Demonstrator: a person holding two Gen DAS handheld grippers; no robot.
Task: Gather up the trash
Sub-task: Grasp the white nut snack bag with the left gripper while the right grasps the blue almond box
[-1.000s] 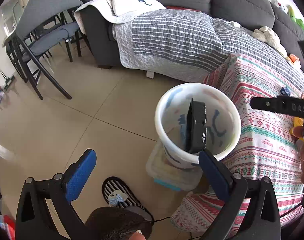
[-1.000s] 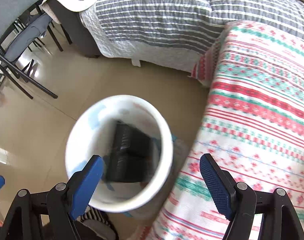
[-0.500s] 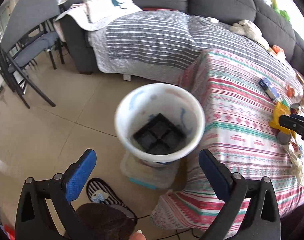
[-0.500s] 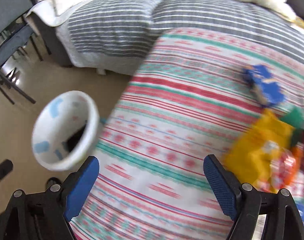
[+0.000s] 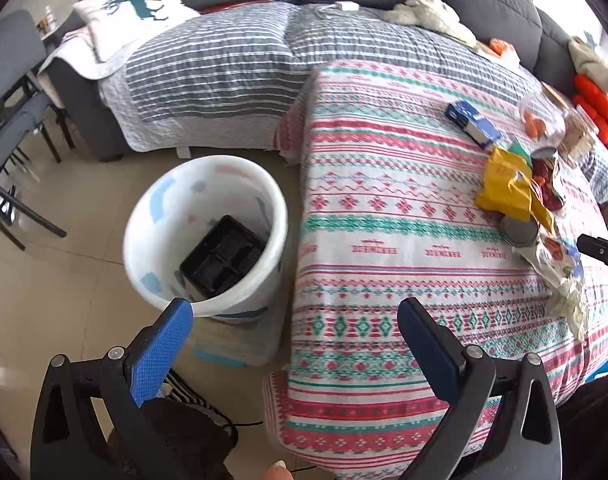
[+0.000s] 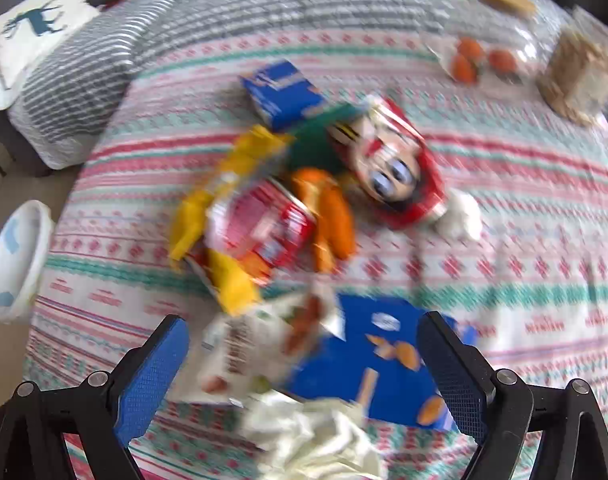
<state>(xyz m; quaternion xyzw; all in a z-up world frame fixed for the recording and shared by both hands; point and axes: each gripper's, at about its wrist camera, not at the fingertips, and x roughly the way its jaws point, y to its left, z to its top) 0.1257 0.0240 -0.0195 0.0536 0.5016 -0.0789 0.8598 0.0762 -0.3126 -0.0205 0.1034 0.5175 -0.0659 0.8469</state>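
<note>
- Progress: one piece down. Black plastic tray lies inside the white bin, which stands on the floor at the table's left edge. That's the only thing in the bin as far as I can see.
- Left to do: pretty much the whole pile. Trash sits mid-table on the patterned tablecloth, well apart from the bin.
- Right gripper is over the pile now, jaws wide and just been opening, nothing gripped. White crumpled wrapper and snack bag lie below the gap, not pinched.
- Left gripper hangs released too, empty, over the table's near left corner btw bin and cloth.
- Count in the blurry right wrist view, approx.: 1 small blue box far side, 1 big blue flat pack near side, 1 yellow bag, 1 red pack, 1 orange wrapper, 1 red-white carton, 1 small white wad.
- So roughly 9 pcs left vs 1 binned; blur means count could be off.
- Far right: clear bag w/ 3 orange fruits and a jar. Prob not trash.
- Bins: 1. Grippers: 2, both empty.
</note>
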